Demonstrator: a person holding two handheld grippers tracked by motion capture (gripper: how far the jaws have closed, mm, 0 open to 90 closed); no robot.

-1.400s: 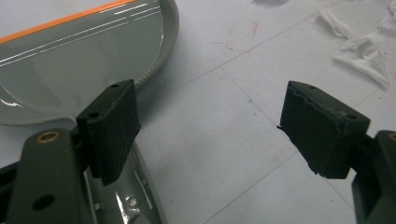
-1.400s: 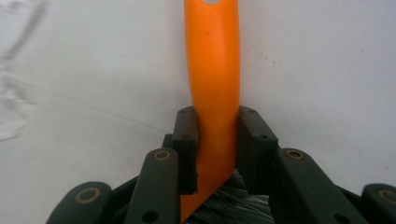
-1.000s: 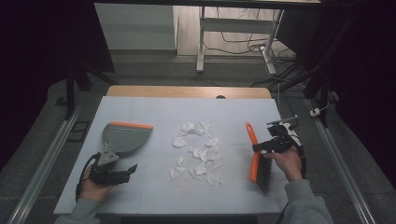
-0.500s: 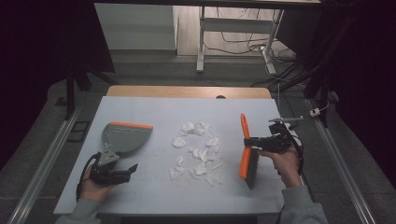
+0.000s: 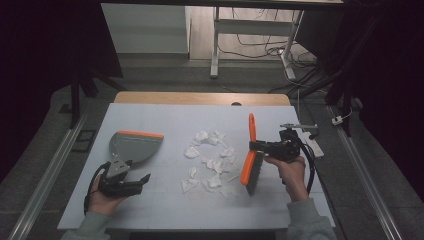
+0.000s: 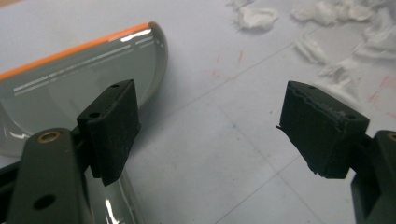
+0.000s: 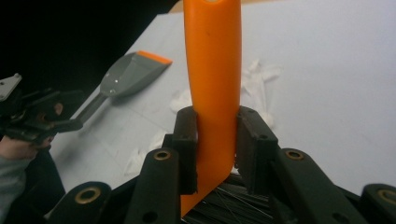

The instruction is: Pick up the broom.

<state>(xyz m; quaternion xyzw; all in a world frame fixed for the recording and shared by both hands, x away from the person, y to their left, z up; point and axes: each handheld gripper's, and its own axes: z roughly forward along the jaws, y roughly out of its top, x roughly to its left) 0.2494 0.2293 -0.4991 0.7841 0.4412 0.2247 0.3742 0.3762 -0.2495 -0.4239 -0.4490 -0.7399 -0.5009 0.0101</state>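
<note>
Sweeping barely begun: paper scraps (image 5: 210, 162) scattered mid-desk (image 5: 150, 215), none in dustpan (image 5: 132, 146). Right gripper (image 7: 215, 149) clamped on orange brush (image 5: 251, 162) beside the pile; left gripper (image 6: 224, 135) spread apart at dustpan handle, not yet gripping.

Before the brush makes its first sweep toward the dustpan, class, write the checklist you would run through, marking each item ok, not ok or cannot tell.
1. Brush held firmly: ok. The right gripper has its jaws shut on the orange handle.
2. Bristles down on the table: cannot tell; they sit low beside the scraps.
3. Paper scraps lie between brush and dustpan: ok.
4. Dustpan held steady: not ok. The left gripper has its jaws open, with nothing between them; the pan lies by one jaw.
5. Dustpan's orange lip facing the scraps: not ok; it points to the table's far edge.
</note>
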